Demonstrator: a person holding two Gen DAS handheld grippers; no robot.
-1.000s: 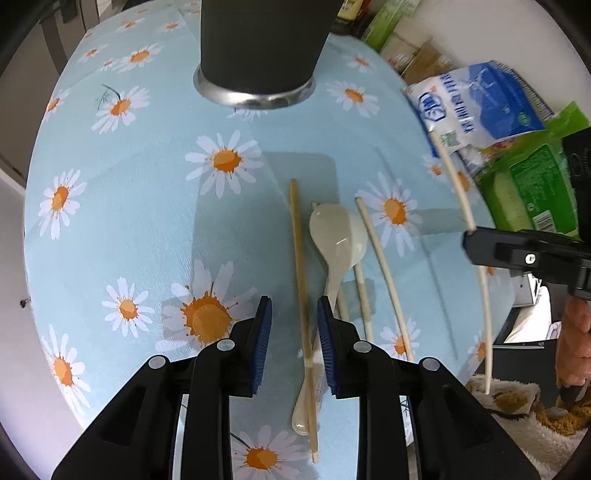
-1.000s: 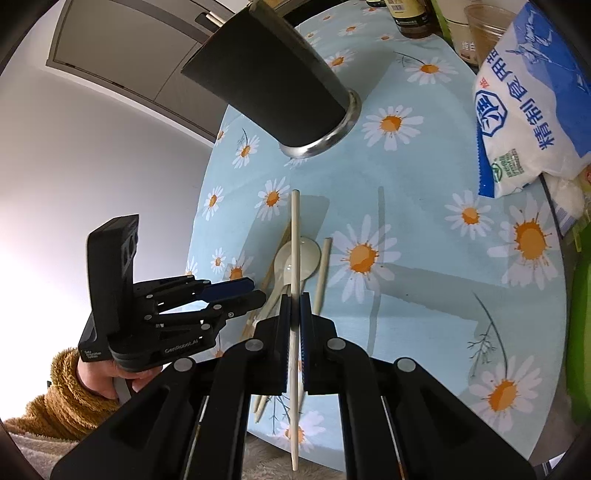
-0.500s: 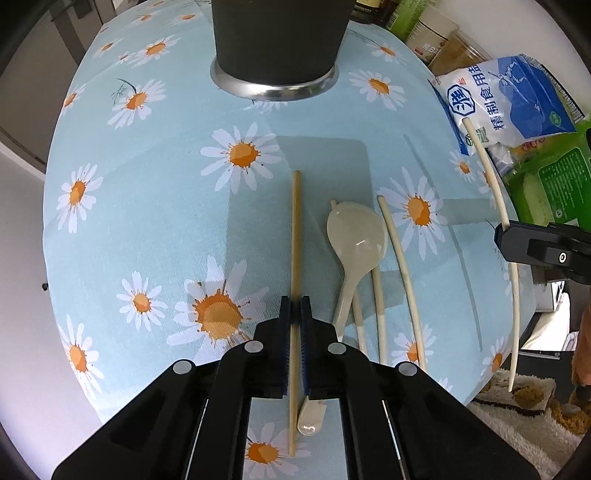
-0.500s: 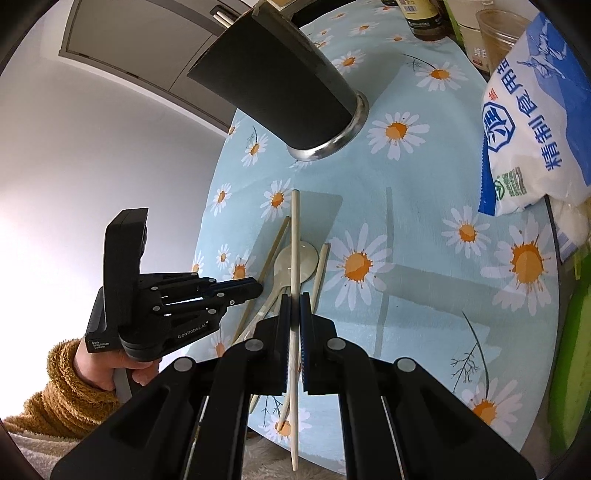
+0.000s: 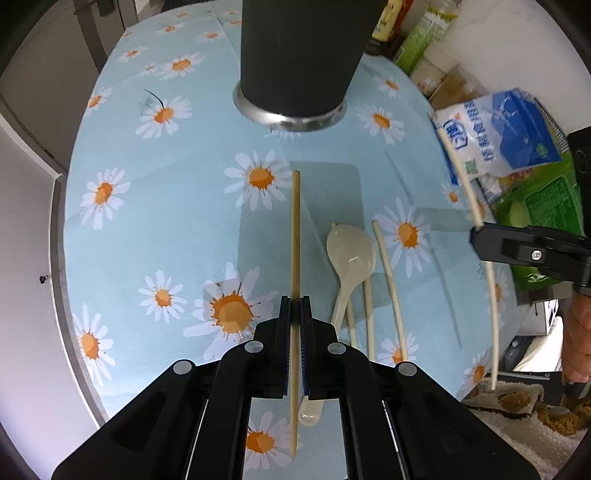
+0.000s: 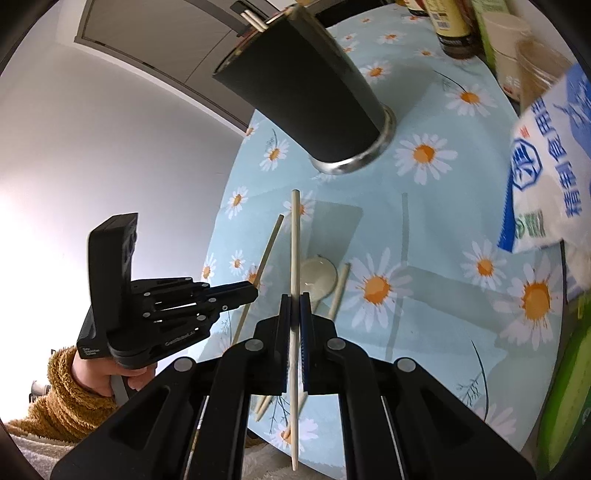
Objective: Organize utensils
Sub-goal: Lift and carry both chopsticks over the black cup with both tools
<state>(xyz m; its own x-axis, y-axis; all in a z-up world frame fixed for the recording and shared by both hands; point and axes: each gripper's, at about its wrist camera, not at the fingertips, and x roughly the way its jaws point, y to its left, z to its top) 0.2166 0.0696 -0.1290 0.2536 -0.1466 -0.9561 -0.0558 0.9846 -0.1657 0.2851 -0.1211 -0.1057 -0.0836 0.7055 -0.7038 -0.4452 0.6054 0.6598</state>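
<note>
Landmark: black tumbler, steel-rimmed base, standing on the daisy-cloth counter. In the right wrist view a couple of pale sticks already poke out of its mouth.

Left hand-held gripper: pads closed on a tan wooden chopstick, clamped well back of its middle, long end pointing toward the tumbler base, short tail behind the pads. In the right wrist view the stick looks lifted clear of the cloth, but I cannot be sure.

Right hand-held gripper: pads closed on a pale chopstick, gripped past the middle toward the pointed end, blunt end aimed at the tumbler. In the left wrist view it stands off to the right of the tumbler, by the blue-and-white bag.

On the cloth, on the near side of the tumbler: a white soup spoon, bowl toward the tumbler, handle running back under the left gripper. Two pale chopsticks lie just beside it; one seems partly under the handle.

Handling, as judged:
- Chopsticks: light, stiff, thin. They roll and pivot in a narrow pinch, and an off-centre hold lets the long end droop. A grip nearer the middle steadies the tip for the tumbler's mouth.
- Spoon: looks like glazed ceramic or melamine, so smooth and slippery, possibly chippable. Take it on the handle, not the bowl.
- Tumbler is tall and narrow-based; a knock at the rim could tip it.
</note>
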